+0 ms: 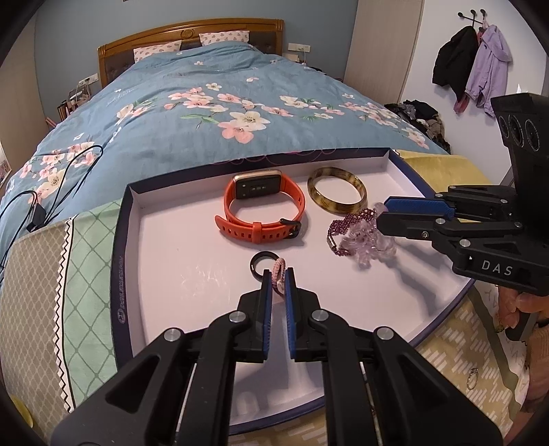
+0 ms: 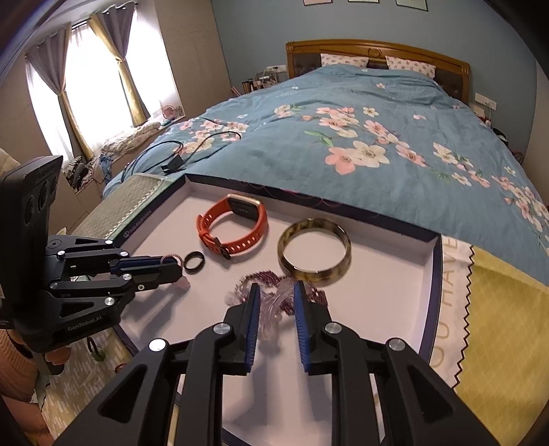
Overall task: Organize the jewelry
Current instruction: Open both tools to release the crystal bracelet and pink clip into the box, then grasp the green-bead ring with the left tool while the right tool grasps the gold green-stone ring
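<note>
Bedroom scene, foot of a bed: a white-lined box lid (image 1: 398, 164) with dark blue walls rests on patterned cloths and serves as a jewelry tray. Nearest the left wrist camera, the left gripper (image 1: 278, 274) is clamped on a small pink beaded ring (image 1: 279, 274), held upright between its blue pads just above the tray floor. Touching or just beside that ring lies a black ring (image 1: 260, 262), flat on the white lining. On the tray's right side, the right gripper (image 2: 277, 291) stands slightly parted around a tangle of clear lilac crystal beads (image 2: 274, 302) and a dark purple beaded bracelet (image 1: 346, 223); whether the pads press on the beads cannot be told, and the heap rests on the tray. Farther in, an orange smartwatch (image 1: 264, 209) with a gold case lies on its side, strap buckled. Just right of it, a mottled amber bangle (image 1: 336, 194) lies flat. Outside the tray, a silver ring (image 1: 472, 377) sits on the yellow cloth. Beyond, a blue floral quilt (image 1: 212, 103) covers the bed up to a wooden headboard (image 1: 192, 31), a black cable (image 1: 51, 178) trailing across it.
</note>
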The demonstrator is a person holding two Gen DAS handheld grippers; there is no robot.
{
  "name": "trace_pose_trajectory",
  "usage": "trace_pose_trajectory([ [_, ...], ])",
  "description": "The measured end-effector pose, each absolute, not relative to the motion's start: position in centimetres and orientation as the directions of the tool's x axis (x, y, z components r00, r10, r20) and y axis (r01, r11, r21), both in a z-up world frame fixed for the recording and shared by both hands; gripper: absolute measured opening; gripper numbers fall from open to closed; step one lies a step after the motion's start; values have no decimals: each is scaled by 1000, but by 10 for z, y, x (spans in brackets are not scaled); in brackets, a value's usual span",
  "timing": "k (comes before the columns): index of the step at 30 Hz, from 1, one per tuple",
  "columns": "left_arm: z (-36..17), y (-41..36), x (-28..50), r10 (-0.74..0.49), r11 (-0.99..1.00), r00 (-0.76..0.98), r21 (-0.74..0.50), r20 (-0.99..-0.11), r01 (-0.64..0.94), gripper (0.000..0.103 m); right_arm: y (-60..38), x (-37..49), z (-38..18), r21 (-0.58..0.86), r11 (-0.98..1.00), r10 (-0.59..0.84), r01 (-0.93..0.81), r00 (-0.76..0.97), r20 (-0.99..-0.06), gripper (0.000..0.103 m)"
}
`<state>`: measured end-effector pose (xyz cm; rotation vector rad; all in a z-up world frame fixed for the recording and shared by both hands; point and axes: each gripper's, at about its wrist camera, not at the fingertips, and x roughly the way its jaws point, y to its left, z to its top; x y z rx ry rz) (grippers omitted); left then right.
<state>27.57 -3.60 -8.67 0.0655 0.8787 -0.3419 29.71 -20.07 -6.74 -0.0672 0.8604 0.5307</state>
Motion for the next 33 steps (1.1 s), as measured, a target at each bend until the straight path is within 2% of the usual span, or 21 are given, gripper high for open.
trace_pose_trajectory([
  [5, -87, -36, 276, -268, 944, 587, -85, -764, 319, 8, -203, 295, -68, 146, 875, 407, -462, 538, -738, 20],
  [10, -86, -37, 276, -265, 945, 592, -82, -761, 318, 10, -207, 291, -63, 135, 884, 395, -448, 558, -729, 34],
  [11, -86, -37, 276, -265, 945, 594, -82, -760, 317, 12, -208, 289, -61, 136, 884, 396, -447, 562, -726, 43],
  [12, -85, -36, 276, -263, 947, 594, -85, -760, 311, 19, -209, 288, -60, 136, 885, 396, -446, 567, -723, 46],
  [13, -84, -35, 276, -262, 948, 597, -86, -759, 306, 26, -209, 285, -58, 134, 884, 399, -448, 572, -717, 46],
  [17, -72, -31, 268, -258, 951, 629, -77, -733, 300, 32, -210, 278, -52, 142, 879, 412, -454, 578, -704, 49],
  [19, -65, -29, 262, -256, 952, 651, -70, -714, 298, 39, -211, 273, -48, 146, 876, 421, -459, 582, -696, 50],
  [21, -56, -24, 254, -254, 954, 672, -63, -695, 295, 42, -212, 267, -44, 148, 873, 429, -464, 588, -686, 56],
  [33, -26, 16, 192, -257, 962, 738, -88, -624, 260, 43, -218, 226, -32, 180, 852, 479, -492, 593, -647, 58],
])
